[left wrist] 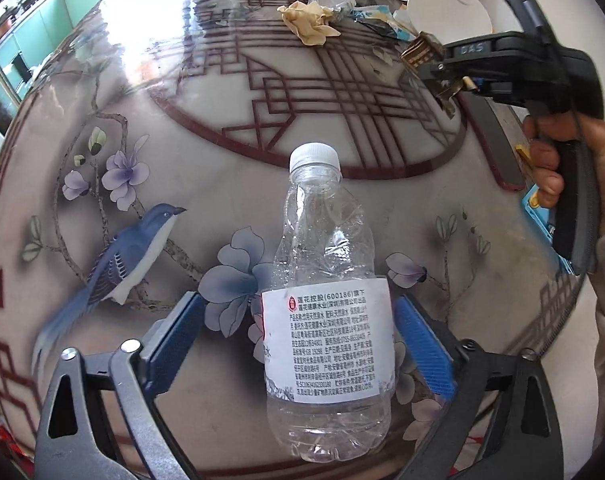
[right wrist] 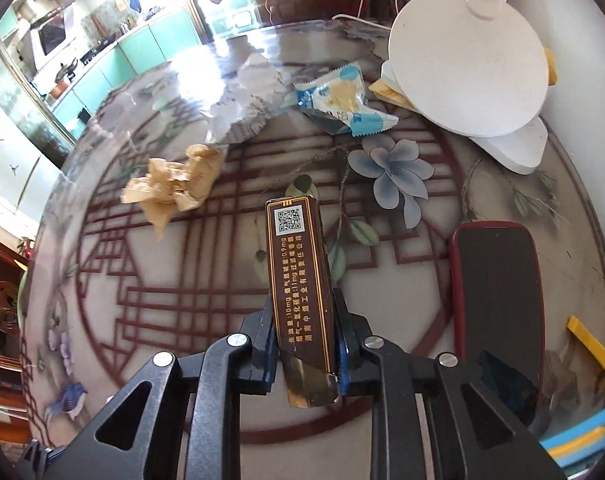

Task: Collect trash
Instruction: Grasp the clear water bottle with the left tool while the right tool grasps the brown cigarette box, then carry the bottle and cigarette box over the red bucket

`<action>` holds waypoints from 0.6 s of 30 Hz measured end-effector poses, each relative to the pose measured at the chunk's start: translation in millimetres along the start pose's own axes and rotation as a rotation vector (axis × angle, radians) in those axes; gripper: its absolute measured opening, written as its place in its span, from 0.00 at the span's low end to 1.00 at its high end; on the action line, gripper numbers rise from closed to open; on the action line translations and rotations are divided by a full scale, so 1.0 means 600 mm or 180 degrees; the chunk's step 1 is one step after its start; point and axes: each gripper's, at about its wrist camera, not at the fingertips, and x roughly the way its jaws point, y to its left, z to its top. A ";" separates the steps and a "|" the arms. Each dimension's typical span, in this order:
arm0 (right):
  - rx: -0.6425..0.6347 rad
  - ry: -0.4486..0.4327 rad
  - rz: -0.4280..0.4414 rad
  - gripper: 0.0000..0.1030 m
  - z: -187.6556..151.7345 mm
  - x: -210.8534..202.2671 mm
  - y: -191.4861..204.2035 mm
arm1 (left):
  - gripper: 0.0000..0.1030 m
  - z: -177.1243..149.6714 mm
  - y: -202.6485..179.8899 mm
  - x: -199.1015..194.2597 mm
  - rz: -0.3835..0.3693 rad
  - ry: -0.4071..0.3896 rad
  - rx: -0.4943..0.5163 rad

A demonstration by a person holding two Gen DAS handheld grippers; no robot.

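Left tongs (left wrist: 298,344): released, blue pads spread wide on either side of the bottle; the right pad looks just beside the label, the left pad stands apart from it.
Bottle (left wrist: 326,300): clear, crumpled plastic with a white cap and a white printed label, lying on the bench between the left tongs, cap pointing to the far side.
Right tongs (right wrist: 306,340): clenched on the brown box, pads pressing both its long sides.
Brown box (right wrist: 300,280): a slim carton with gold edging and a QR code, its free end pointing far.
Bench (left wrist: 206,184): glossy top printed with a bird, flowers and red lattice.
Other trash: tan crumpled paper (right wrist: 174,184), white crumpled wrapper (right wrist: 246,100) and a blue-and-white snack packet (right wrist: 342,100), all at the far side.
Phone (right wrist: 496,300): red-cased, flat at right.
Person's hand (left wrist: 562,168): grips the right tongs' handle.
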 end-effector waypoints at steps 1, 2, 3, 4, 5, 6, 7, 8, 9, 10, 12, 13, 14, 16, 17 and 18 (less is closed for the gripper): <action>0.0014 -0.0030 0.0017 0.19 -0.002 -0.007 0.004 | 0.75 0.001 -0.001 0.003 -0.0006 0.0011 0.0024; 0.0032 -0.0054 0.0041 0.19 -0.005 -0.016 0.008 | 0.61 0.003 -0.001 0.006 -0.0009 0.0028 0.0045; 0.0052 -0.0075 0.0076 0.19 -0.008 -0.024 0.013 | 0.55 0.004 -0.001 0.010 -0.0022 0.0054 0.0070; 0.0062 -0.0090 0.0098 0.19 -0.010 -0.032 0.018 | 0.52 0.005 0.000 0.012 -0.0021 0.0060 0.0092; 0.0061 -0.0112 0.0116 0.19 -0.011 -0.040 0.023 | 0.50 0.007 0.002 0.009 -0.0037 0.0029 0.0100; 0.0050 -0.0134 0.0130 0.19 -0.013 -0.047 0.031 | 0.49 0.009 0.006 0.004 -0.0030 -0.0018 0.0107; 0.0029 -0.0155 0.0144 0.19 -0.014 -0.055 0.040 | 0.49 0.013 0.009 0.000 0.0000 -0.0066 0.0110; 0.0008 -0.0175 0.0154 0.19 -0.015 -0.063 0.046 | 0.49 0.018 0.014 -0.008 0.0029 -0.0127 0.0102; -0.0027 -0.0208 0.0165 0.19 -0.017 -0.072 0.060 | 0.49 0.023 0.022 -0.018 0.0062 -0.0192 0.0092; -0.0058 -0.0229 0.0177 0.19 -0.020 -0.079 0.072 | 0.49 0.028 0.031 -0.027 0.0098 -0.0254 0.0082; -0.0130 -0.0269 0.0217 0.19 -0.026 -0.096 0.102 | 0.49 0.037 0.053 -0.048 0.0185 -0.0390 0.0045; -0.0170 -0.0279 0.0239 0.19 -0.029 -0.103 0.118 | 0.49 0.041 0.066 -0.059 0.0220 -0.0449 0.0010; -0.0199 -0.0281 0.0251 0.19 -0.030 -0.105 0.129 | 0.49 0.047 0.083 -0.071 0.0265 -0.0514 -0.0042; -0.0272 -0.0288 0.0267 0.19 -0.034 -0.114 0.158 | 0.49 0.058 0.116 -0.091 0.0336 -0.0609 -0.0150; -0.0317 -0.0289 0.0289 0.19 -0.036 -0.119 0.178 | 0.49 0.062 0.133 -0.100 0.0365 -0.0648 -0.0212; -0.0353 -0.0285 0.0309 0.19 -0.038 -0.123 0.193 | 0.49 0.066 0.154 -0.110 0.0394 -0.0692 -0.0291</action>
